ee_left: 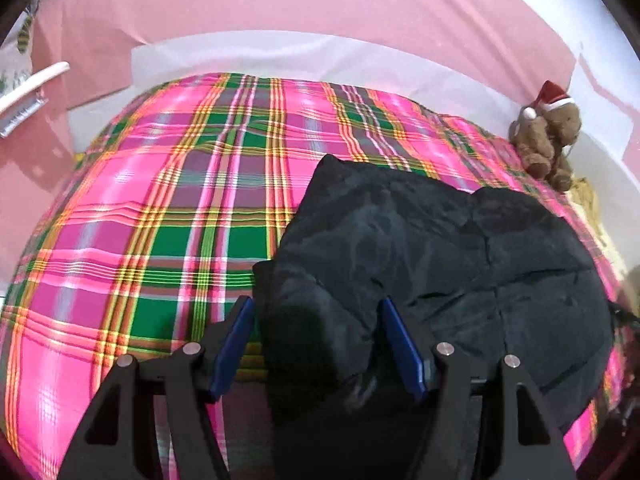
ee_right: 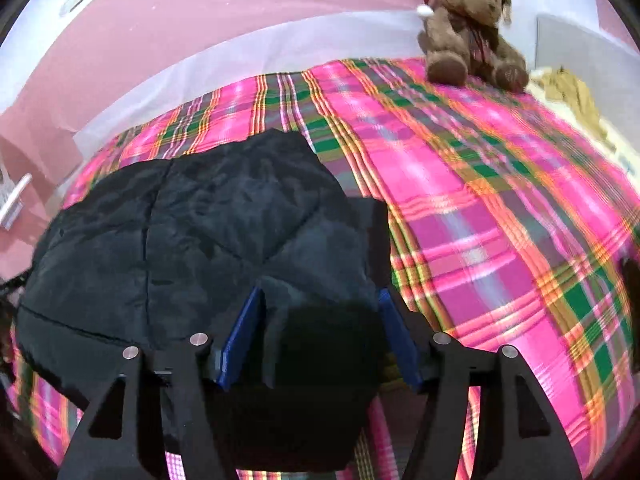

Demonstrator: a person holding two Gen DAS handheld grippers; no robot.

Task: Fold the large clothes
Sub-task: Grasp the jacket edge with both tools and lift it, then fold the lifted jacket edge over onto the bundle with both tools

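Observation:
A black quilted jacket (ee_left: 460,248) lies partly folded on a bed with a pink and green plaid cover (ee_left: 160,200). My left gripper (ee_left: 317,301) is at the jacket's left end, and a thick bunch of the black fabric fills the gap between its blue pads, which press on it. In the right wrist view the jacket (ee_right: 180,232) spreads to the left. My right gripper (ee_right: 320,293) straddles its right end with its jaws wide. A fold of fabric sits between its fingers, and the pads do not pinch it.
A brown teddy bear with a red Santa hat (ee_right: 472,28) sits at the bed's far right corner (ee_left: 548,140). Beside it lies a tan cloth (ee_right: 572,88). Pink walls enclose the bed. A white object (ee_left: 32,84) sticks out at the far left.

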